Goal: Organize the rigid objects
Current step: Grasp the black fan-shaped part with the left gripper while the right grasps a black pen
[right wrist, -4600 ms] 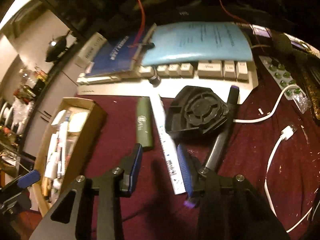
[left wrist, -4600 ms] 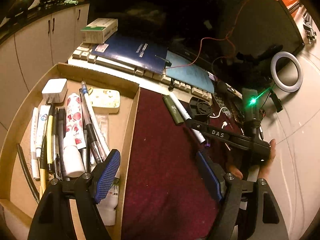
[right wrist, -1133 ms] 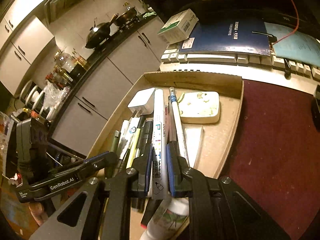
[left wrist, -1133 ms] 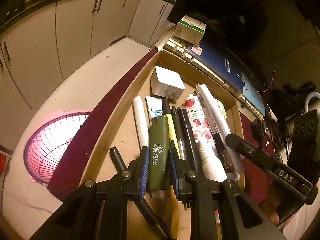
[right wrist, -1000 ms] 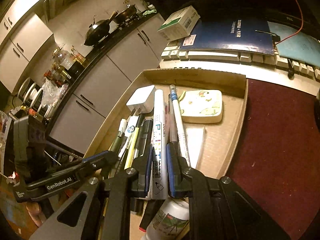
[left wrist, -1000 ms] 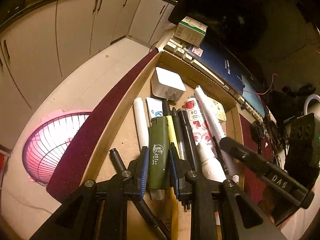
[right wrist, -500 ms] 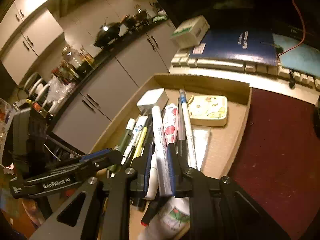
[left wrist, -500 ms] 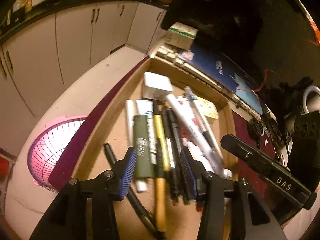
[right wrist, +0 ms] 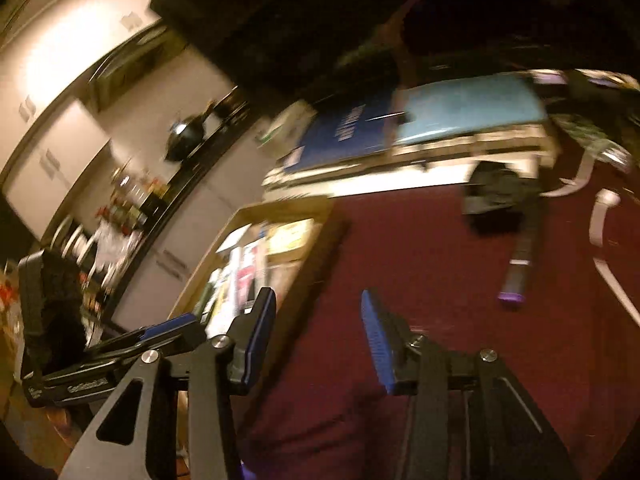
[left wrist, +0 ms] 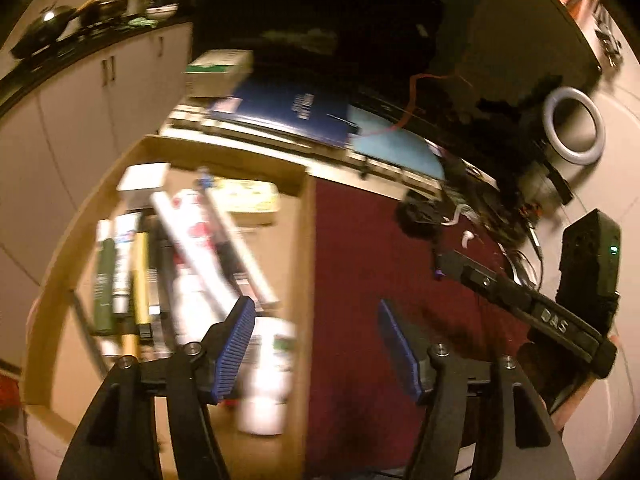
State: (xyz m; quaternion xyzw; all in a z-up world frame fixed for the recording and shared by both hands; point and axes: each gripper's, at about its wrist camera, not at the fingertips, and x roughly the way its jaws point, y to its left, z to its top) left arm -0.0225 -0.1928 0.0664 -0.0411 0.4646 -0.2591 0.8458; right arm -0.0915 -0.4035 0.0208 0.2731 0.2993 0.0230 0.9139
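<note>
On the table: maroon cloth (left wrist: pixel 352 264) across most of the surface, cardboard tray (left wrist: pixel 302 240) at its left edge, touching it. Keyboard (right wrist: pixel 400 184) along the far side, half buried under a dark blue book (left wrist: pixel 288 116) and a light blue sheet (right wrist: pixel 468 108). Small green-and-white box (left wrist: pixel 218 72) sits on the book's left end.

Inside the tray: pens and tubes packed side by side in the left half — green tube (left wrist: pixel 105 284) near the left wall, white marker (left wrist: pixel 188 244) lying diagonally over the pile, white bottle (left wrist: pixel 266 376) at the near end, white adapter (left wrist: pixel 142 180) and pale yellow plug block (left wrist: pixel 248 200) at the far end. Heavy motion blur, finer detail unreadable.

On the cloth, right side: black fan (right wrist: pixel 500 196), dark marker with purple cap (right wrist: pixel 520 268) just below it, white cable (right wrist: pixel 600 216) beyond.

Left gripper (left wrist: pixel 316 348): jaws have just been opening, now spread wide, nothing between the pads; straddles the tray's right wall, one finger over the bottle, the other over cloth.

Right gripper (right wrist: pixel 318 336): jaws have just been opening, released, empty; hangs over cloth beside the tray's right wall, apart from the purple-capped marker.
</note>
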